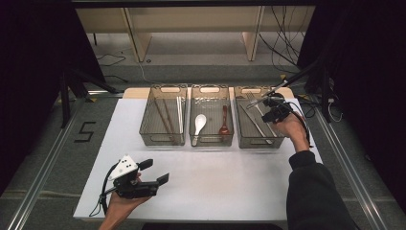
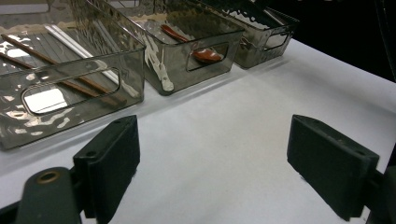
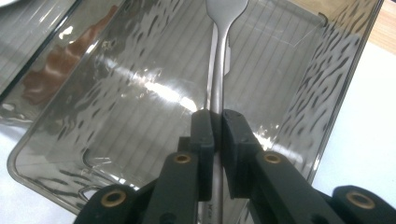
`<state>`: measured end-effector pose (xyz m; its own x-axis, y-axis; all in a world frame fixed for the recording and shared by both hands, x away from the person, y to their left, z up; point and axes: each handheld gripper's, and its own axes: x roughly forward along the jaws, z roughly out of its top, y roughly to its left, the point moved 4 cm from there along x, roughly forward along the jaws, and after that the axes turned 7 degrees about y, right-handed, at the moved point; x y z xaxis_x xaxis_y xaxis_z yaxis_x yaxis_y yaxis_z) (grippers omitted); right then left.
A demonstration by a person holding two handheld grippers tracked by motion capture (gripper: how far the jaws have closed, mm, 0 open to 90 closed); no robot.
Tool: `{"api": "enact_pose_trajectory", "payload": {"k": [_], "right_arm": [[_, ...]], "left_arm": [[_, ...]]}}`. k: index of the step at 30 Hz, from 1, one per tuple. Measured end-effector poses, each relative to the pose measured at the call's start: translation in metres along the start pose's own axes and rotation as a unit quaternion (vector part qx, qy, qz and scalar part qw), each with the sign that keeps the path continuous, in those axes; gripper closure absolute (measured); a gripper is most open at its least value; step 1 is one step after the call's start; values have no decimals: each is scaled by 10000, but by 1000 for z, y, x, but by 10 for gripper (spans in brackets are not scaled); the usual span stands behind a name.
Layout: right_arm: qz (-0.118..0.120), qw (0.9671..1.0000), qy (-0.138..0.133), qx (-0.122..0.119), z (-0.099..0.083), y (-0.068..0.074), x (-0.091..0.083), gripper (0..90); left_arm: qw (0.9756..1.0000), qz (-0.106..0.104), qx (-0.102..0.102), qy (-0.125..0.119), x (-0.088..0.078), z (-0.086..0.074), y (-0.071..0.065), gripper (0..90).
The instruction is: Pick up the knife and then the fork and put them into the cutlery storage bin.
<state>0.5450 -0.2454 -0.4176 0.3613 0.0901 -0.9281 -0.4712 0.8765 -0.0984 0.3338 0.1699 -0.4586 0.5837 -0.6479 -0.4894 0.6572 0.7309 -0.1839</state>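
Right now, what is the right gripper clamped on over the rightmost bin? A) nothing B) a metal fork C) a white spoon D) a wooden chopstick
B: in the right gripper view the right gripper pinches the handle of the metal fork above the rightmost bin.

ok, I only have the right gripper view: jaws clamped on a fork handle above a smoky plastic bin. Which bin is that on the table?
Observer: The high view shows the right gripper holding the fork over the rightmost bin of three in a row.
Operator: What's in the one next to it?
Observer: The middle bin holds a white spoon and a brown spoon.
Operator: And the left gripper?
Observer: The left gripper is open and empty, near the front left corner of the white table.
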Motion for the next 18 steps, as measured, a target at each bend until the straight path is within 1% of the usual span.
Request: {"api": "enact_pose_trajectory", "payload": {"k": [7, 16, 18], "right_arm": [[16, 10000, 31, -6, -6, -2, 6, 838], [3, 10000, 69, -53, -7, 0, 11, 825], [7, 10000, 81, -24, -7, 1, 12, 841]], "left_arm": [[10000, 0, 1, 10, 0, 0, 0, 168], [10000, 2, -1, 12, 0, 0, 0, 168], [10000, 4, 4, 3, 0, 0, 0, 168]]}}
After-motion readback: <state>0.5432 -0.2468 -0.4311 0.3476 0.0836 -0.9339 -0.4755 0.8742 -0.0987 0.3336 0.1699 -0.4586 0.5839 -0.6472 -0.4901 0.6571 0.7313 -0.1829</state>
